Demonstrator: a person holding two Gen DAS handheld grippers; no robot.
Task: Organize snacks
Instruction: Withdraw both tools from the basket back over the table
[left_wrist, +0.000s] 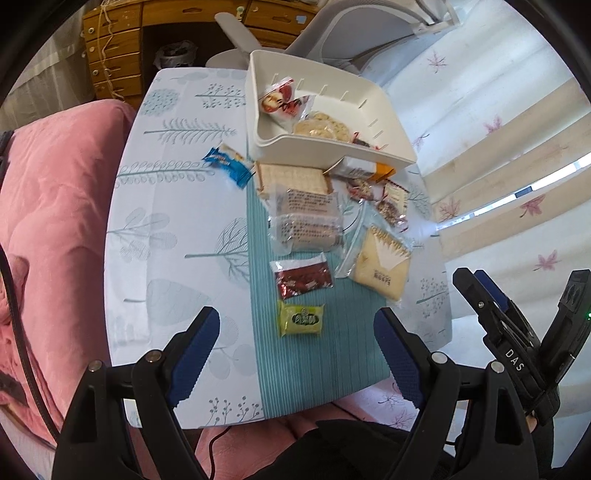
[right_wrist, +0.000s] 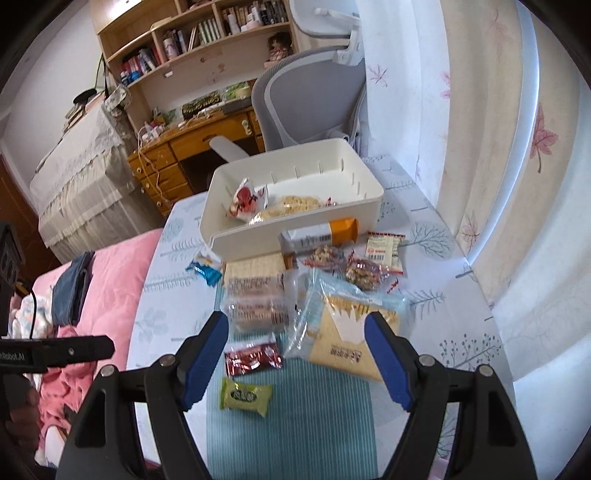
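While both claws hang spread and empty above the counter (left_wrist: 177, 229), only "DAS" reads clearly, printed white on the right claw (left_wrist: 517, 295). The left claw (left_wrist: 295, 354) frames a glossy yellow-green packet (left_wrist: 301, 319) on the ribbed teal mat (left_wrist: 314, 369). Beyond it lie a crinkled red foil sachet (right_wrist: 253, 357) and clear-wrapped biscuits (right_wrist: 258, 310). Farthest, the white plastic bin (right_wrist: 295, 229) holds several snacks.
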